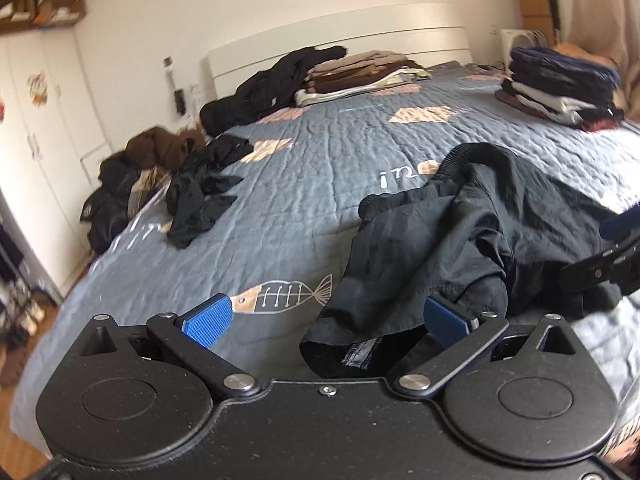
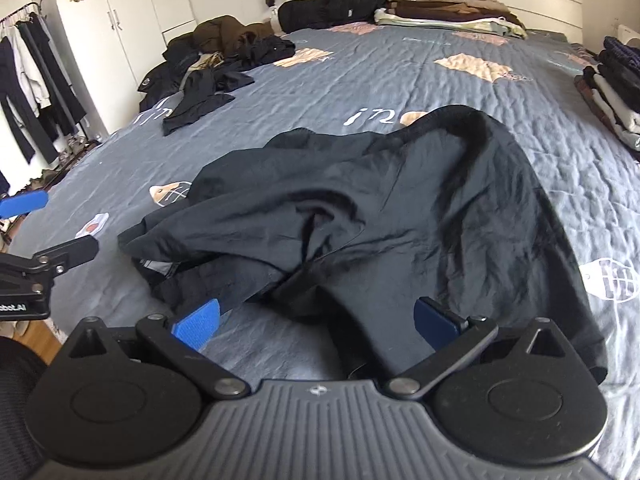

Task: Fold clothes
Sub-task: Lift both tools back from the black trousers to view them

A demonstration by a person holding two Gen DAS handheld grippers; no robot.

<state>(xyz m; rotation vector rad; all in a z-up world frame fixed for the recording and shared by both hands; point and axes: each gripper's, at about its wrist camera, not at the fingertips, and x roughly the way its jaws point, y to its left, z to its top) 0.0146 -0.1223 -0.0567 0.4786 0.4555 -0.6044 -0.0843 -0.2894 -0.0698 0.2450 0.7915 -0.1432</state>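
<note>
Your left gripper [image 1: 328,322] stands with its jaws spread wide and nothing between them; its blue pads [image 1: 208,322] hang just above the grey quilted bedspread [image 1: 304,184], the right-hand pad at the near hem of the black garment [image 1: 472,240]. Your right gripper [image 2: 316,320] is likewise wide open and grips nothing — its pads sit low over the near edge of the same garment [image 2: 360,208], one on bare quilt, the other over black cloth. The garment lies crumpled and unfolded on the near part of the bedspread [image 2: 320,88], its ribbed band arched at the far side. Well apart from it, near the headboard [image 1: 360,36], rests a folded stack of brown and beige clothes [image 1: 360,76]; a second folded stack of dark clothes [image 1: 560,84] sits at the far right. Loose dark and brown items [image 2: 216,56] are heaped along the left edge of the bed.
</note>
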